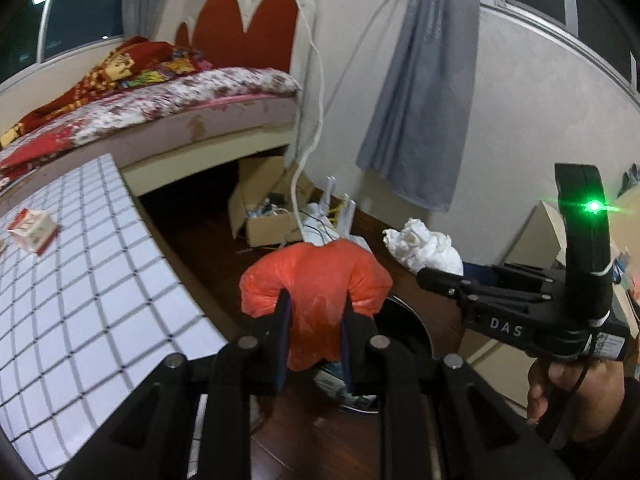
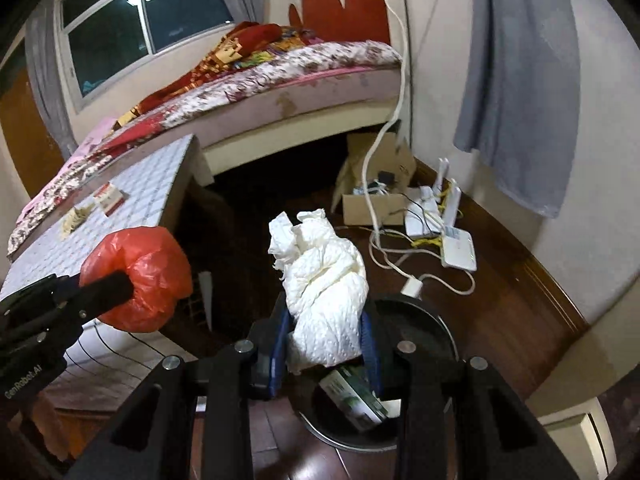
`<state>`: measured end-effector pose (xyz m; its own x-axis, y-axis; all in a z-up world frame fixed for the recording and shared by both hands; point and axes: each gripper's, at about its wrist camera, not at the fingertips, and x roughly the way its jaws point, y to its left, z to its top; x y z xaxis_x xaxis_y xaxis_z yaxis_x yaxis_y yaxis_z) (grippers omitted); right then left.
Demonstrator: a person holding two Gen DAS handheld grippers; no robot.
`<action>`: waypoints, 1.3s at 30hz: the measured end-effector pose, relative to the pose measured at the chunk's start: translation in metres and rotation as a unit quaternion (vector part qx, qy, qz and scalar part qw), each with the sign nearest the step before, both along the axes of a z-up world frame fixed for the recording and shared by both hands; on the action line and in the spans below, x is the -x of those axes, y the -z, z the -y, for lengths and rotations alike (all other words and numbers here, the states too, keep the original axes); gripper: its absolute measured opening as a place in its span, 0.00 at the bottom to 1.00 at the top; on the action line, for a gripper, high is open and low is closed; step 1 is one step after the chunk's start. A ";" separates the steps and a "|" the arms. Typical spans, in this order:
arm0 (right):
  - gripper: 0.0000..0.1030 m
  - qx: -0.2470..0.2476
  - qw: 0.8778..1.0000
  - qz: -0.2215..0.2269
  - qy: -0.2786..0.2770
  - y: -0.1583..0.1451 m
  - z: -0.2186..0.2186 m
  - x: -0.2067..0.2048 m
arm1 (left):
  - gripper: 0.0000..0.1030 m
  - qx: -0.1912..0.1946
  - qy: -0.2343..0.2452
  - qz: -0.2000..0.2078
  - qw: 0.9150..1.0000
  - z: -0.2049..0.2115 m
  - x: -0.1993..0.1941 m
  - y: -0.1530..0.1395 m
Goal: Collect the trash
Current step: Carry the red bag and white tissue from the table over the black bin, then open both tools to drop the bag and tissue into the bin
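Note:
My left gripper (image 1: 316, 312) is shut on a crumpled orange plastic bag (image 1: 320, 276), which bulges out past both fingers. From the right wrist view the same orange plastic bag (image 2: 140, 276) shows at the left, held over the edge of the checkered table. My right gripper (image 2: 326, 336) is shut on a wad of white paper towel (image 2: 320, 276). Both held pieces hang above a round black bin (image 2: 424, 320) on the floor, which holds a green and white carton (image 2: 354, 398). In the left wrist view the bin (image 1: 404, 328) lies just behind the bag, and the white paper towel (image 1: 424, 242) sticks out of the right gripper (image 1: 424, 276).
A table with a white checkered cloth (image 1: 80, 280) stands at the left, with a small red and white box (image 1: 32, 230) on it. Behind are a bed (image 1: 160, 108), an open cardboard box (image 1: 268, 204), white routers with cables (image 2: 440, 224) and a grey curtain (image 1: 424, 92).

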<state>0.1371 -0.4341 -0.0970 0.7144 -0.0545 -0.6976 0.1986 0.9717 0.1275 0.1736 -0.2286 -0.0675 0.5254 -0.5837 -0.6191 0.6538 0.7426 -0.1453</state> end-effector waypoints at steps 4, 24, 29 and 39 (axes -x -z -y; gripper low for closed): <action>0.34 -0.003 1.000 -0.022 0.009 0.016 0.015 0.006 | 0.21 -0.009 0.019 -0.013 1.000 0.018 0.005 0.010; 0.34 -0.051 0.992 -0.112 0.022 0.093 0.062 0.000 | 0.22 -0.061 0.065 -0.090 0.992 0.078 -0.007 0.086; 0.81 -0.032 0.986 -0.151 0.063 0.107 0.078 -0.005 | 0.73 -0.070 0.062 -0.113 0.989 0.086 -0.015 0.103; 0.99 -0.023 0.981 -0.151 0.120 0.093 0.099 0.002 | 0.92 -0.079 0.024 -0.098 0.992 0.081 -0.017 0.108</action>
